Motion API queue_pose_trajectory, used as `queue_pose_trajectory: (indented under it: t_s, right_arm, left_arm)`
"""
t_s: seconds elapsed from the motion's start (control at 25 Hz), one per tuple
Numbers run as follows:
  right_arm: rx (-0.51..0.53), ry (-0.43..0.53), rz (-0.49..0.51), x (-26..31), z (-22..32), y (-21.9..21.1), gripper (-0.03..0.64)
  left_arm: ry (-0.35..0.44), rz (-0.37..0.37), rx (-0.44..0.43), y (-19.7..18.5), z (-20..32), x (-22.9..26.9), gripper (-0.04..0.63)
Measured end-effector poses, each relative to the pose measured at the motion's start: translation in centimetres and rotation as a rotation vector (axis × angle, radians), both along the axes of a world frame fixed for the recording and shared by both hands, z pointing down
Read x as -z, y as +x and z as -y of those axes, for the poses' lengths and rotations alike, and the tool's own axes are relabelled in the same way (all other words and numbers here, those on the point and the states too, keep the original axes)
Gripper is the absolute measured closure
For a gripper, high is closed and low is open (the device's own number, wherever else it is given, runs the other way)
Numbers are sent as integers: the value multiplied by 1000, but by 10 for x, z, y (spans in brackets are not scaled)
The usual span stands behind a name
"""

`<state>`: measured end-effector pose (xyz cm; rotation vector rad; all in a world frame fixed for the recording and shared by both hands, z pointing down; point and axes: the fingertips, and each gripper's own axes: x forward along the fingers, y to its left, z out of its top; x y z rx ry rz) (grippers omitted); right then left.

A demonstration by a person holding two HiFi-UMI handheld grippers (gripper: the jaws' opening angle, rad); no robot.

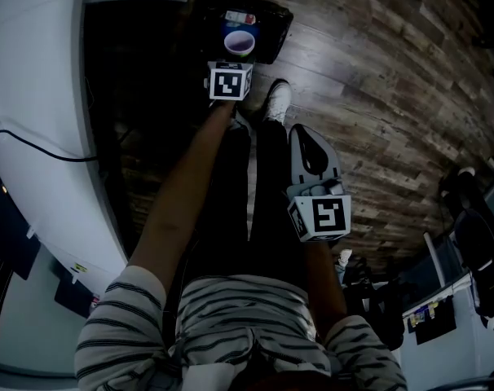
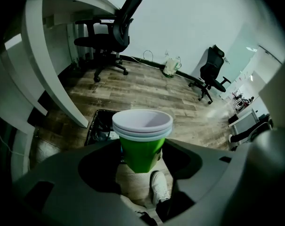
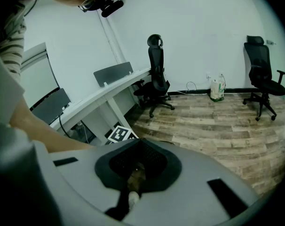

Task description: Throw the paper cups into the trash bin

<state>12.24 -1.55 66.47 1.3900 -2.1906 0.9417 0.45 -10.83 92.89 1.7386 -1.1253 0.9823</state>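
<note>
— Plank floor (image 1: 377, 72) below; left arm (image 1: 186, 182)?
— Outstretched, left gripper (image 1: 234, 65) clamping stacked green paper cups (image 2: 141, 142) over the black trash bin (image 1: 273, 23). Right gripper (image 1: 308, 141), jaws together, empty, by the leg (image 1: 271, 186). Label (image 1: 240, 17) in bin: unreadable.

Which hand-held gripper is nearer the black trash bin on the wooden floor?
Left. The left hand-held gripper, gripping stacked green paper cups, is over the black trash bin; the right hand-held gripper, shut and empty, hangs back beside the person's leg.

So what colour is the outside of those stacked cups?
Green, with white rims. The paper cups show best in the left gripper view.
</note>
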Motion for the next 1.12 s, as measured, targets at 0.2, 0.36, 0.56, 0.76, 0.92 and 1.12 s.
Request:
queue_pose_trajectory:
  t_s: [0.2,0.36,0.56,0.76,0.92,1.12]
  right_arm:
    - [11,-13,-7,-6,3,-1,607]
    - [15,-20,-9,-12,5,0,607]
    - [-3,-33,-15,-21,7,6,607]
    - [-3,-46,-18,-26,8,4,607]
    - [-17,-61,1,-25,6,3,607]
    - [-17,-56,-7,-25,8,4,607]
  left_arm:
    - [-23,6,-12,0,1,-18,310]
    - [-41,9,-22,1,4,-33,310]
    - [-63,-1,-24,2,10,-49,310]
    - [-96,6,-61,2,10,-63,310]
    - [-118,-1,-80,2,8,-68,310]
    - [-127,10,-67,-2,8,-74,308]
